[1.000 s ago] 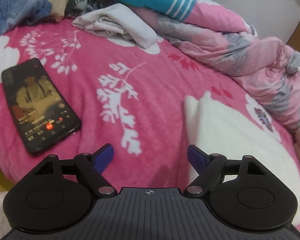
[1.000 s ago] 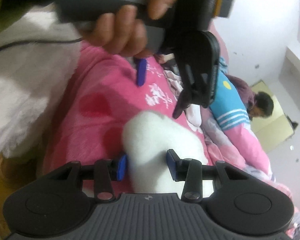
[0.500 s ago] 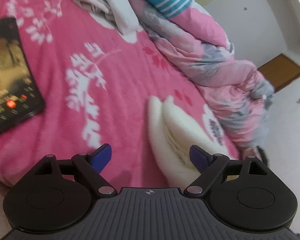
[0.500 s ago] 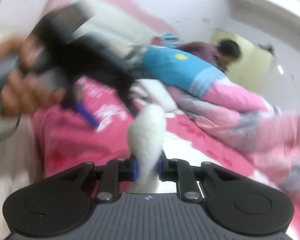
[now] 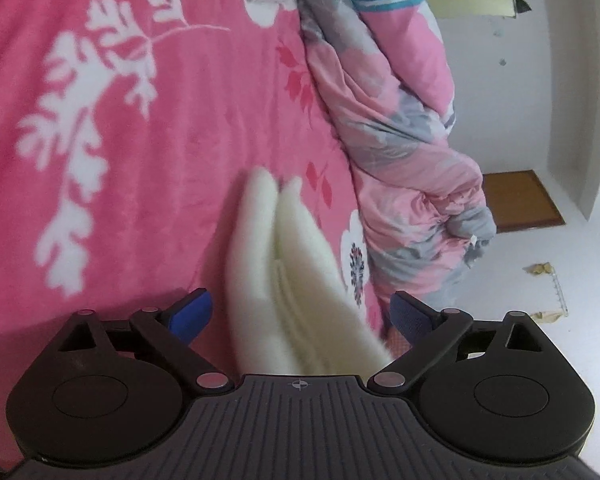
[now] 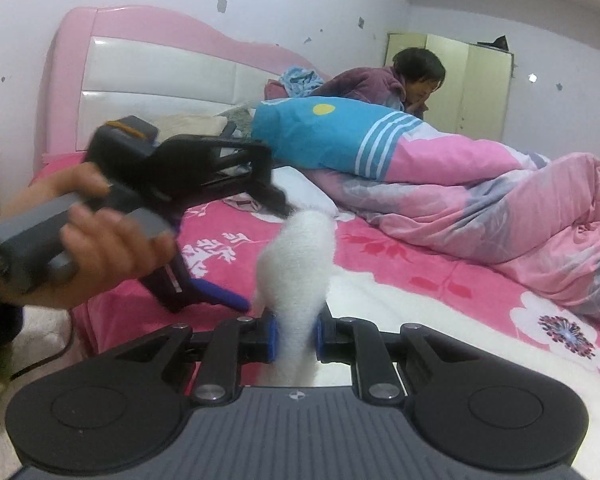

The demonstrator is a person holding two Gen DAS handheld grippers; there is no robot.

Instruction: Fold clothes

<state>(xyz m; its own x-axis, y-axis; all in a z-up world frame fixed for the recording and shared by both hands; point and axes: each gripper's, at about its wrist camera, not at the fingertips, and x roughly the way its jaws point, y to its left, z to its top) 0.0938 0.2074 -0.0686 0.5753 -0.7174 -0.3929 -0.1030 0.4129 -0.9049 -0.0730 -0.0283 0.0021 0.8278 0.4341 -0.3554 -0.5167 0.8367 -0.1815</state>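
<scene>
Right hand-held gripper (image 6: 294, 338): it is squeezing tight on the white fluffy cloth (image 6: 296, 264). A second ago its blue pads were wide apart around the cloth; now they are pinching it.
White fluffy cloth: one end is standing up from the pink bed (image 6: 400, 264), doubled over on itself. The rest is lying flat on the bed by the right pads.
Left hand-held gripper (image 5: 300, 316): its pads are wide apart with the cloth between them, not touching it. It has been moving in over the cloth; the phone it saw a second ago is gone from its view.
Person's hand (image 6: 100, 248): it is holding the left tool close to the cloth's top.
What this means: the cloth is now caught on one side, so I think a fold is being made.
Pink quilt (image 5: 400, 140): it is lying bunched up beside the cloth.
</scene>
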